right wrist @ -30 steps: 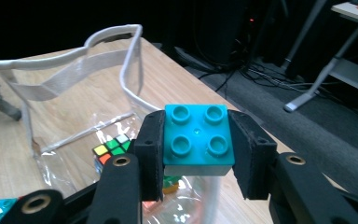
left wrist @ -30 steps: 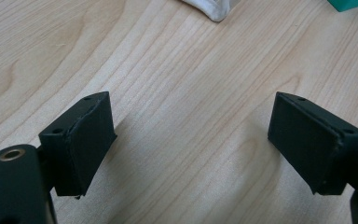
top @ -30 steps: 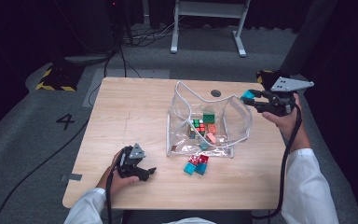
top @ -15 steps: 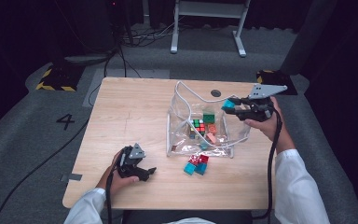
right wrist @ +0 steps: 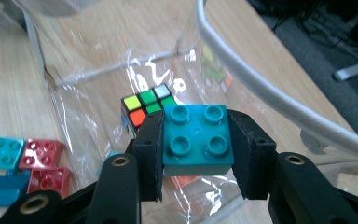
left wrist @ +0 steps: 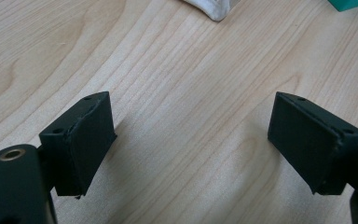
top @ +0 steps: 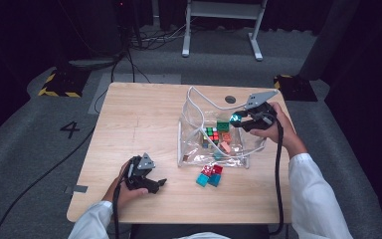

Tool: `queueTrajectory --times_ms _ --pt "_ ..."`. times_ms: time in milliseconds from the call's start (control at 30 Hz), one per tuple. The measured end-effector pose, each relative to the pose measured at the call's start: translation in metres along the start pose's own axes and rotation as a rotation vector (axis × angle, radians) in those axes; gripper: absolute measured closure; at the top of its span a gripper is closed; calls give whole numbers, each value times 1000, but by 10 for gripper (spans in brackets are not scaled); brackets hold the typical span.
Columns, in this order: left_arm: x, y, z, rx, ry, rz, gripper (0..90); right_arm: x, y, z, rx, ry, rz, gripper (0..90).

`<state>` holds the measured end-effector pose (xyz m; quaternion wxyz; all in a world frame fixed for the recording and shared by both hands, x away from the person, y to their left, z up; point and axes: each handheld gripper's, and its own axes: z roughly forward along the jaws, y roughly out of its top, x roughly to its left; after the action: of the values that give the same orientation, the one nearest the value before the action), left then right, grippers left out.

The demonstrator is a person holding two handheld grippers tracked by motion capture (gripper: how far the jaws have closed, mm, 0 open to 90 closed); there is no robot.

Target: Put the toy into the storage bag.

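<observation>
The right hand-held gripper [right wrist: 196, 154] holds a teal brick [right wrist: 196, 139] squeezed between its two jaws, studs facing the camera, the jaws closed firmly on its sides. In the high view this hand-held gripper [top: 238, 119] hovers over the right part of a clear bag [top: 194, 134] that stands open on the counter [top: 144, 114], its white handle arching above. Below the brick, inside the bag, lies a puzzle cube [right wrist: 144, 105] with green, yellow, orange and white tiles showing. Other bricks sit in the bag, too small to sort out. Just outside the bag's near edge, on the counter, lie red bricks [top: 211, 170] and teal bricks [top: 207, 180] touching one another. The left hand-held gripper [top: 151, 184] rests on the counter near the front left, well apart from the bag; its jaws stand wide apart with nothing between them, only bare wood.
</observation>
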<state>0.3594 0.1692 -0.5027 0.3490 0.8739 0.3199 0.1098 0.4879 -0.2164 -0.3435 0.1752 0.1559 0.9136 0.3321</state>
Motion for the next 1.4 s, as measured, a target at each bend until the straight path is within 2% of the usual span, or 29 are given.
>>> queueTrajectory --times_ms 100,133,167,267,433,600,833,1067,1267,1400 --pt "0 0 0 -2 -1 -6 147 1 5 6 87 4 -41 591" --pt "0 0 0 -1 -1 -6 147 1 6 9 97 6 -76 591" --pt "0 0 0 -1 -1 -7 147 2 7 10 114 20 -64 591" --pt "0 0 0 -2 -1 -6 147 1 6 16 191 32 -90 591" --pt "-1 -1 0 -2 7 -4 147 -2 0 23 292 70 -57 592" --pt "-1 -1 0 -2 6 -5 147 -2 -6 21 346 77 -64 591" --pt "0 -1 -1 0 7 -2 146 -5 -18 13 399 51 -64 591" --pt "0 -1 -1 1 7 -2 146 -6 -21 9 378 47 -54 589" --pt "0 -1 0 1 1 -4 146 -4 -20 5 312 50 -38 539" --pt "0 -1 0 1 1 -4 146 -6 -25 -2 203 61 -10 530"
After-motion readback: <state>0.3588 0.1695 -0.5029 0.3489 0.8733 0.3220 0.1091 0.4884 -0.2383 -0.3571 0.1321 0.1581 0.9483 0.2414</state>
